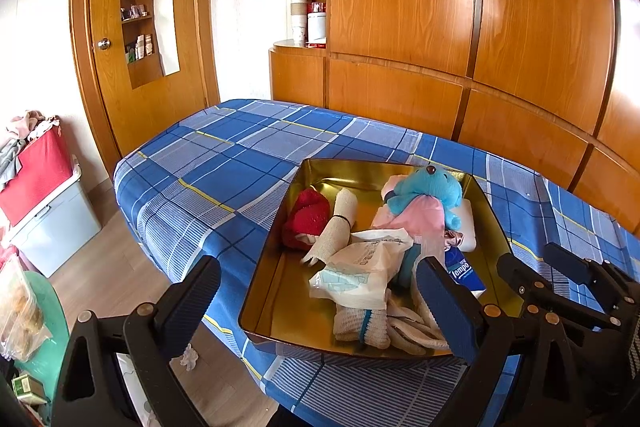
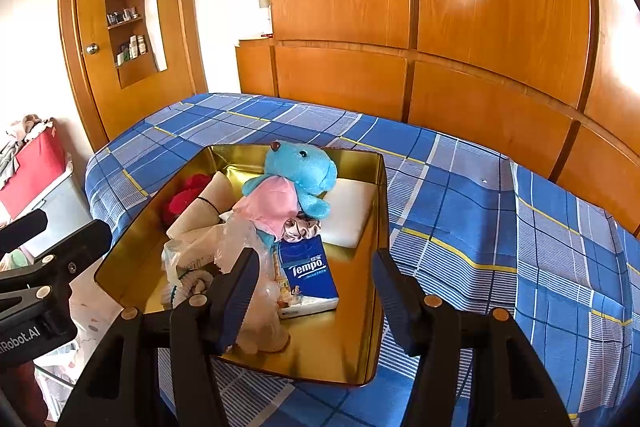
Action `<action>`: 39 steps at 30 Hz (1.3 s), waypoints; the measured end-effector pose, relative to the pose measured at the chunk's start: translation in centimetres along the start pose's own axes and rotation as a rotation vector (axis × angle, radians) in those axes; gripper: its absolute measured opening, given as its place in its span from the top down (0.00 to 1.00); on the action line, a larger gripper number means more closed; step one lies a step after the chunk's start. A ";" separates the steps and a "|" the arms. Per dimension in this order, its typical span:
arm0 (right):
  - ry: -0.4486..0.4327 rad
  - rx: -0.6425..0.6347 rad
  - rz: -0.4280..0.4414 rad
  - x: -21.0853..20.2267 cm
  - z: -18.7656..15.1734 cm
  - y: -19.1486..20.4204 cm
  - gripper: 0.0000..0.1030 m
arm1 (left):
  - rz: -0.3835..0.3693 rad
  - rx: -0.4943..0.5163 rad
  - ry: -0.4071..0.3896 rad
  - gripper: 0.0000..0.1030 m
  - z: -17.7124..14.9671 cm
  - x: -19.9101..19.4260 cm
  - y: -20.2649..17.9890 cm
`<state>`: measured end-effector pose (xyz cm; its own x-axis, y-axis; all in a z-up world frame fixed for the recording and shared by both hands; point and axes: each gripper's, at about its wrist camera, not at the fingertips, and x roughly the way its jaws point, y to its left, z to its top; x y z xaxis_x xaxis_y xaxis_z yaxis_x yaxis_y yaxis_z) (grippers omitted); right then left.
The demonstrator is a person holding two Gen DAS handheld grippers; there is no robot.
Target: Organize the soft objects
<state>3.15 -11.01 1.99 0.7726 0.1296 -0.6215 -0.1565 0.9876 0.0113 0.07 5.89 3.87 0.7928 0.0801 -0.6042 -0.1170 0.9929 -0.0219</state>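
Both the left gripper (image 1: pixel 318 301) and right gripper (image 2: pixel 314 289) hover with jaws spread, holding nothing. Below, the gold metal tray (image 2: pixel 362 311) holds 1 blue plush toy (image 2: pixel 298 169), light and squashy; pinch its round body.

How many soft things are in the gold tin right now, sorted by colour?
Blue: 2, the blue plush toy and blue Tempo tissue pack.
Red: 1, the red knitted item.
Pink: 1, the pink cloth.
White or beige: 4, the rolled bandage, plastic pouch, knitted cloths, white pad.
Total: 8.
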 end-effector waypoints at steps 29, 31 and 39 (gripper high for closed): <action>-0.003 0.011 -0.001 -0.2 -0.2 -0.3 0.43 | 0.003 0.000 0.002 0.04 -0.1 -0.1 0.0; -0.003 0.013 -0.001 -0.2 -0.2 -0.3 0.43 | 0.005 0.000 0.001 0.03 -0.2 -0.1 0.1; 0.000 0.016 -0.003 -0.1 -0.2 -0.1 0.43 | 0.009 -0.003 0.000 0.01 -0.2 -0.2 0.2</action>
<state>2.93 -11.18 1.90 0.7730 0.1265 -0.6217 -0.1446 0.9893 0.0215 -0.30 6.09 3.82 0.7916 0.0894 -0.6045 -0.1261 0.9918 -0.0184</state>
